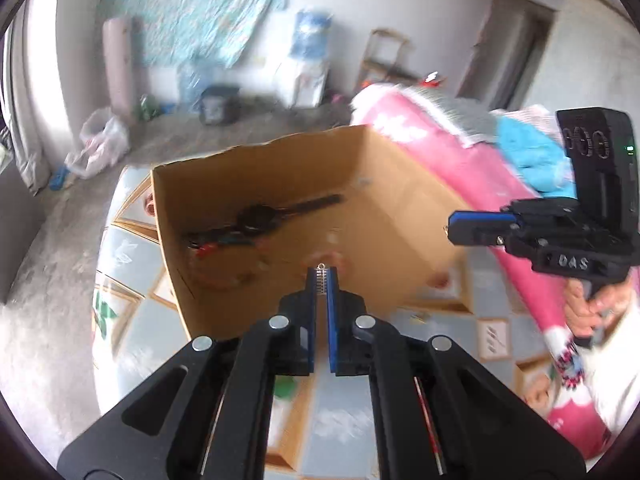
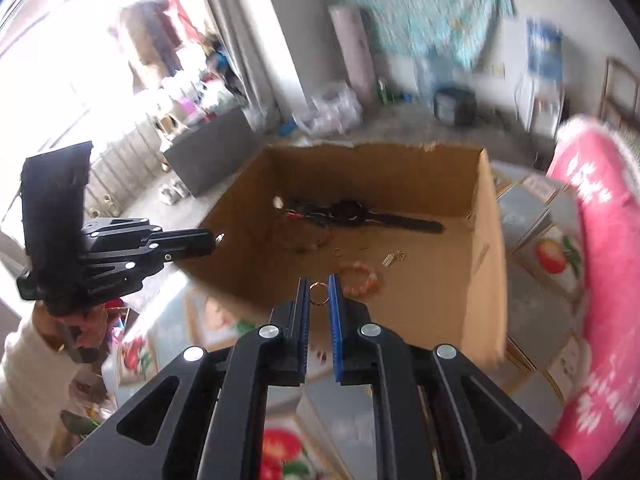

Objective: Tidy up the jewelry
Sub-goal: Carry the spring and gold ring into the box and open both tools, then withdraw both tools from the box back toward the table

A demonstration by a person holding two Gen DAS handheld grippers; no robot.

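Right wrist view: right gripper (image 2: 319, 294) pinches a small ring (image 2: 318, 295) between its fingers, left gripper (image 2: 218, 238) pinches a silver charm (image 1: 321, 279) — the cardboard box (image 2: 486, 240) lies just ahead, centre frame.

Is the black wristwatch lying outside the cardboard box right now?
No, the black wristwatch lies flat on the floor inside the cardboard box, near its far wall.
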